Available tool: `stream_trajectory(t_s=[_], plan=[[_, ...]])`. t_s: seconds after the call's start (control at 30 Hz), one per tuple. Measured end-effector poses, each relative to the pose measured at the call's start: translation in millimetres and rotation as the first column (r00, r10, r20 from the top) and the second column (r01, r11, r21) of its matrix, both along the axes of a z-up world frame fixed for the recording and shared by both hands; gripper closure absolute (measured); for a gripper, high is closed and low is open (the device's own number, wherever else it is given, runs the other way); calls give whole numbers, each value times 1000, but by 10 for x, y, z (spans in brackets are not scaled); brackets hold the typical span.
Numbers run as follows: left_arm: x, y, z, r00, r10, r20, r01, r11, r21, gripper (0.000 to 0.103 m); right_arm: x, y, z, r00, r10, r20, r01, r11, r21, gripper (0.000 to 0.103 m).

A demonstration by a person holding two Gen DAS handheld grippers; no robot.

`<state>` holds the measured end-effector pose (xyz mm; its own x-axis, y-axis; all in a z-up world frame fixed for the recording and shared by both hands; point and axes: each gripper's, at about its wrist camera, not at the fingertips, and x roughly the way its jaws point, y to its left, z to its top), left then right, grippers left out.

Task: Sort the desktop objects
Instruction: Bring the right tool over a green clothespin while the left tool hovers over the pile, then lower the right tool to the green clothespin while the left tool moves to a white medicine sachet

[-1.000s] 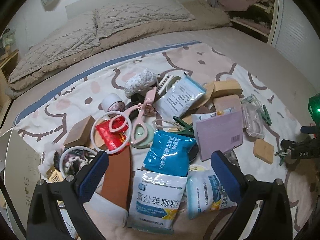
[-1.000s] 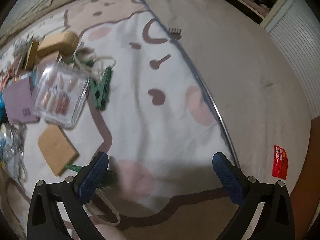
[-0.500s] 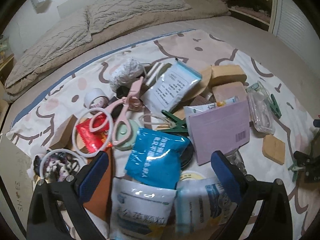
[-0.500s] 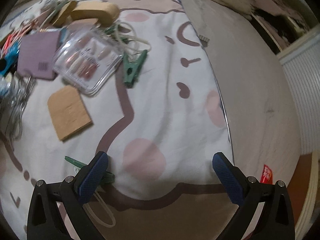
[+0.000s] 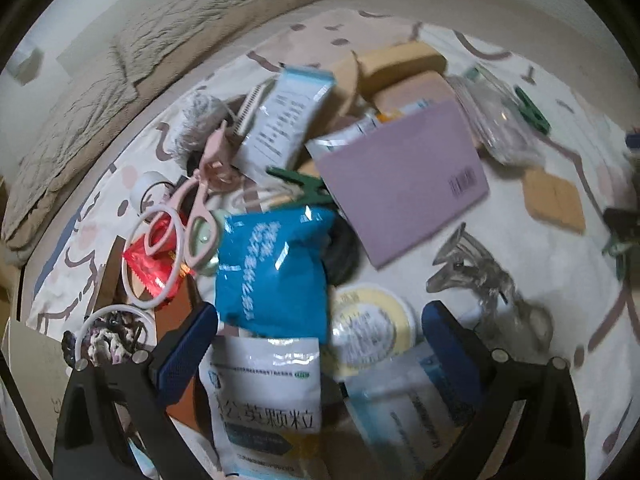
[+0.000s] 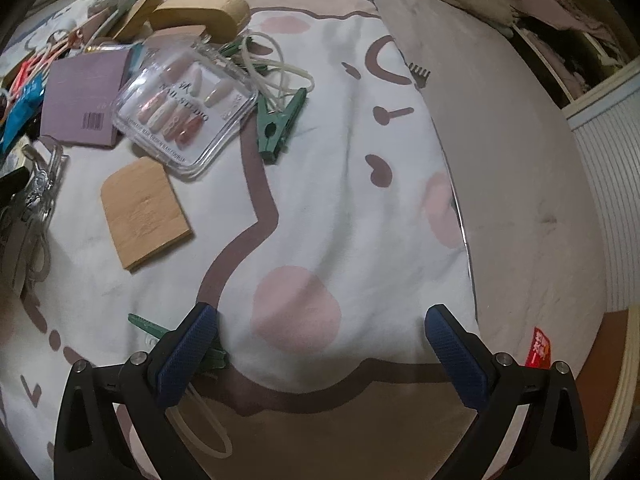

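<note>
A pile of small objects lies on a patterned blanket (image 6: 328, 200) on a bed. My left gripper (image 5: 318, 340) is open and empty, low over a white sachet (image 5: 266, 396), a blue packet (image 5: 272, 268) and a round yellow tin (image 5: 372, 326). Beyond lie a purple booklet (image 5: 404, 176), pink scissors (image 5: 196, 204) and a clear hair claw (image 5: 476, 272). My right gripper (image 6: 320, 340) is open and empty over bare blanket. A green clip (image 6: 180, 336) lies by its left finger. Farther off are a clear nail box (image 6: 184, 108), another green clip (image 6: 280, 124) and a wooden tile (image 6: 144, 212).
Wooden blocks (image 5: 400, 60) and a white sachet (image 5: 286, 116) lie at the back of the pile. Pillows (image 5: 160, 32) sit at the bed's head. A cardboard box edge (image 5: 28, 360) is at the left. The blanket's right edge (image 6: 460, 216) meets bare mattress; a wardrobe (image 6: 600, 120) stands beyond.
My left gripper has dropped lower and closer over the packets. My right gripper has swung left, bringing the nail box, tile and clips more into view.
</note>
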<state>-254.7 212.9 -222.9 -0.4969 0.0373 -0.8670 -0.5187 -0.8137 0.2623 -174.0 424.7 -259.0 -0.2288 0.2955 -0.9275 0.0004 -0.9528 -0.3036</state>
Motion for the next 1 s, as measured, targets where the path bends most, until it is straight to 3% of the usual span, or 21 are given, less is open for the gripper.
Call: stream_trajectory(t_s=[0.17,0.53,0.6,0.7,0.8,1.0], plan=[[173,-16,-40,997,-73,-10,72,996,-60,1,63,-40,12,999,15,37,-15,1000,8,0],[575,-61,-4,988,-149,46,152,987,-57,1,214,-282,26,985,111,134,-118,992,46,0],[623,-74,11,987,-142,77,145,989,-34,1,220,-342,90,985,130,112,-138,988,73,0],[644,-105,41,986,-109,129,108,994,12,0,206,-438,185,987,141,74,-143,989,24,0],[702,-139,73,985,-97,146,95,995,25,0,113,-623,185,981,172,93,-172,985,-3,0],[853,-247,109,983,-77,165,75,997,22,0,99,-815,120,960,257,113,-262,965,31,0]])
